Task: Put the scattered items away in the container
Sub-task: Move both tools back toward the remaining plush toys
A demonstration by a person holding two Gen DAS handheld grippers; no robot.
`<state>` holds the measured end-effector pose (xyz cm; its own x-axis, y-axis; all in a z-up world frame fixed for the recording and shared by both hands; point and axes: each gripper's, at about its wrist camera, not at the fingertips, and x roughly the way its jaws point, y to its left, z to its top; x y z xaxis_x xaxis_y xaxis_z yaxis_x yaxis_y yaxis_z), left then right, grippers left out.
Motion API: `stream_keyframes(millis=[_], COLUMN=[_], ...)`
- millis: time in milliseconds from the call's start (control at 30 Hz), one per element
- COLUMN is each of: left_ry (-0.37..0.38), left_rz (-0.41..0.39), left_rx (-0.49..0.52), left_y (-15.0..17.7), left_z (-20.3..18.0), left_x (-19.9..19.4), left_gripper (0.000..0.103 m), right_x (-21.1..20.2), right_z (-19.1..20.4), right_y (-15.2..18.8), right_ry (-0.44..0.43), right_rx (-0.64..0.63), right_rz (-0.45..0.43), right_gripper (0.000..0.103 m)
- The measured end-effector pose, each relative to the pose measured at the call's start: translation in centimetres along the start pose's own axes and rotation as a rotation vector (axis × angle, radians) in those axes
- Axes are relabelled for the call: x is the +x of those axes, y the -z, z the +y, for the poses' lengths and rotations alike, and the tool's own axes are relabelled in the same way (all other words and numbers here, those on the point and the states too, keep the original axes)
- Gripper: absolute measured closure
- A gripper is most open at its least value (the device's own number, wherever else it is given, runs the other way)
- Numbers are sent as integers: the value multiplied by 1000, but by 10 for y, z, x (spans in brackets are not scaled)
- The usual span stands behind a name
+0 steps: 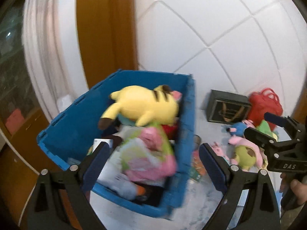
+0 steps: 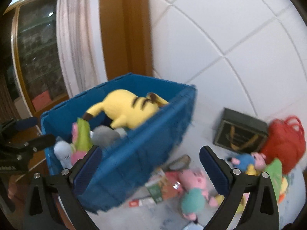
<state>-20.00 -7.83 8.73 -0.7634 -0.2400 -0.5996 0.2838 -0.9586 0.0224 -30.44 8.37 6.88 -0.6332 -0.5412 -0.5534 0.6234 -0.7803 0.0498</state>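
Note:
A blue plastic crate (image 1: 73,126) (image 2: 145,140) stands on the pale floor, holding a yellow striped plush (image 1: 145,103) (image 2: 128,107), a pink and green plush (image 1: 151,153) (image 2: 80,140) and other toys. My left gripper (image 1: 153,168) is open and empty above the crate's near side. My right gripper (image 2: 151,170) is open and empty over the crate's right wall; it also shows in the left wrist view (image 1: 268,128). A pink pig plush with a teal body (image 2: 193,189) lies on the floor right of the crate.
Scattered on the floor right of the crate: a green and orange carton (image 2: 161,187), a blue and pink plush (image 2: 245,161), a green plush (image 1: 247,153), a red bag (image 2: 284,145) and a dark box with gold print (image 2: 239,132). A white quilted wall stands behind.

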Motion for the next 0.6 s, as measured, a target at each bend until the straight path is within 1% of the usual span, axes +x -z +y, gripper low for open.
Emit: stream_keyframes(millis=[67,133,233,300,367,467,600], left_ry=[19,56,101,111,123,169,212], left_rz=[-7,-11,0,4,22,64,122], left_rx=[26,48,55,62,77,85,99], left_y=[5,11,20,27,36,51,65], left_z=[-22,-47,-81,-102,-128,-160,-189], left_x=[-8,-17,-18,-16,-11,2,21], left_gripper=[8,8,8,8,8,8,8], right_x=[-16,-31,-57,-72,-88,-106,-124], right_z=[-20,-40,-75,-95,-121,-153,-189], right_y=[19,36,63,79,98,124,156], right_ry=[35,73,128,158,193,237,295], right_rx=[20,40,82,107,136,176,231], right_rz=[3,6,7,11,23,43,82], right_gripper=[0,0,0,0,0,0,0])
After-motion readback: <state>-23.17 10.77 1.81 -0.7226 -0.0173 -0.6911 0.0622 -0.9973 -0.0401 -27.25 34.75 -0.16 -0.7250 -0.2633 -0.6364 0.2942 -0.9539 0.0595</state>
